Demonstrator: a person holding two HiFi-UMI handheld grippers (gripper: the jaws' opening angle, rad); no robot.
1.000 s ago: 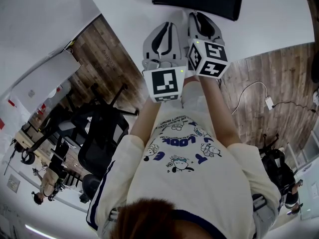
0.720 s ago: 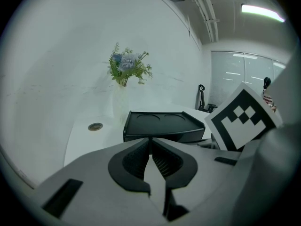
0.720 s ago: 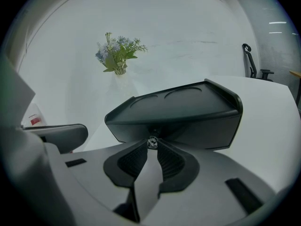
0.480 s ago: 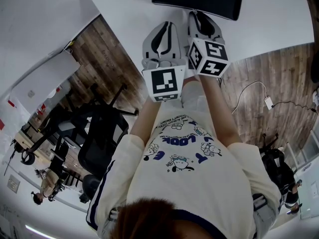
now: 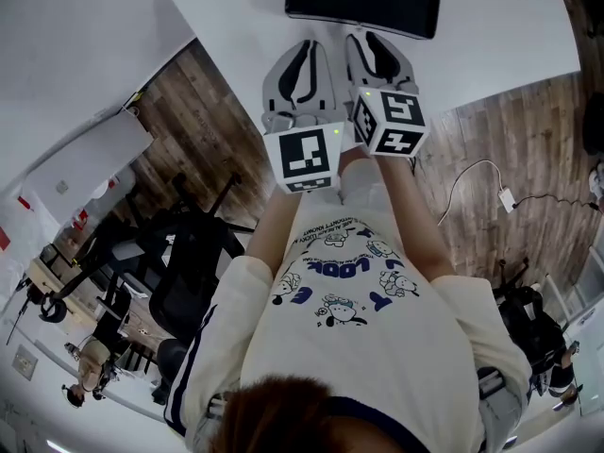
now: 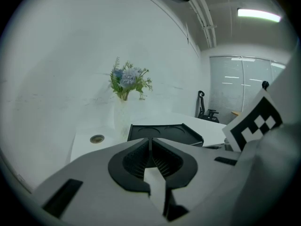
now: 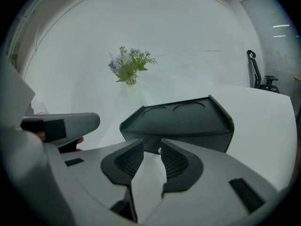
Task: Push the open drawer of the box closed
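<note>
Right tongs (image 7: 151,145) shifted slightly left, black box (image 7: 188,119), two round recesses atop

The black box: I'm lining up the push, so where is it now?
It sits on the white table at the head view's top centre, just ahead of the right hand-held gripper and left hand-held gripper.

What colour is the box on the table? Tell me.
The box is black; the right gripper view shows it best.

Box (image 7: 178,121) front's tucked low behind the right gripper (image 7: 151,147), so the drawer can't be made out.
</note>
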